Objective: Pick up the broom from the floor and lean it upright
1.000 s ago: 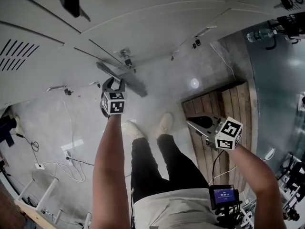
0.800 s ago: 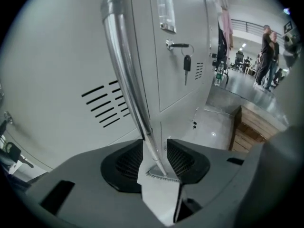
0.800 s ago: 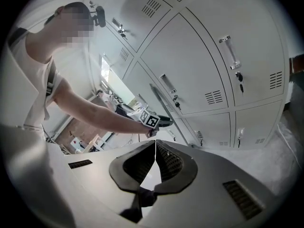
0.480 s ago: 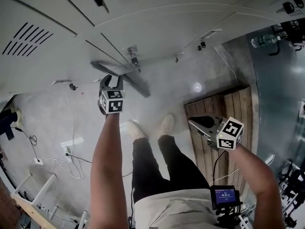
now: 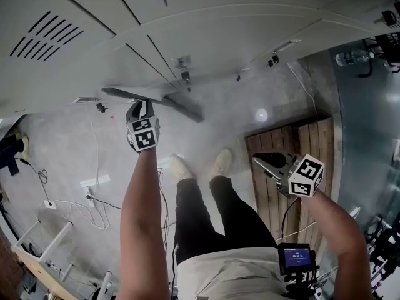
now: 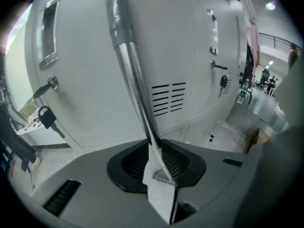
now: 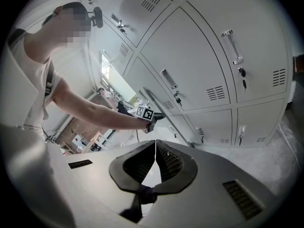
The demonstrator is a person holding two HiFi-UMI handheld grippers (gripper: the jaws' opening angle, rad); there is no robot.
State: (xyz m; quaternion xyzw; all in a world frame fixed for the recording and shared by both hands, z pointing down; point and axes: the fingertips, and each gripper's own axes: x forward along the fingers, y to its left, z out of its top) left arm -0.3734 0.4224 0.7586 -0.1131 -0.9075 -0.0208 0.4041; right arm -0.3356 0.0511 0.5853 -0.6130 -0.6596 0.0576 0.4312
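Observation:
The broom [image 5: 169, 102] shows in the head view as a long grey bar slanting in front of the white lockers [image 5: 206, 36]. My left gripper [image 5: 140, 105] is on its handle, and the jaws are closing, pinching it at their tips. In the left gripper view the metal handle [image 6: 135, 80] rises from between the jaws of the left gripper [image 6: 154, 144] towards the top. The right gripper view shows the broom [image 7: 171, 118] slanting down to the floor by the lockers. My right gripper [image 5: 261, 159] [image 7: 155, 142] hangs over the wooden pallet, shut on nothing.
A wooden pallet [image 5: 294, 145] lies on the floor at the right. White cables and a socket strip [image 5: 94, 195] trail at the left. The person's feet [image 5: 181, 167] stand in the middle. A bottle [image 5: 347, 58] lies at the far right, and keys [image 6: 47, 115] hang from a locker door.
The left gripper's jaws have narrowed onto the broom handle and the hand has shifted a little left. The broom now lies flatter and longer across the head view. The right gripper has stayed put.

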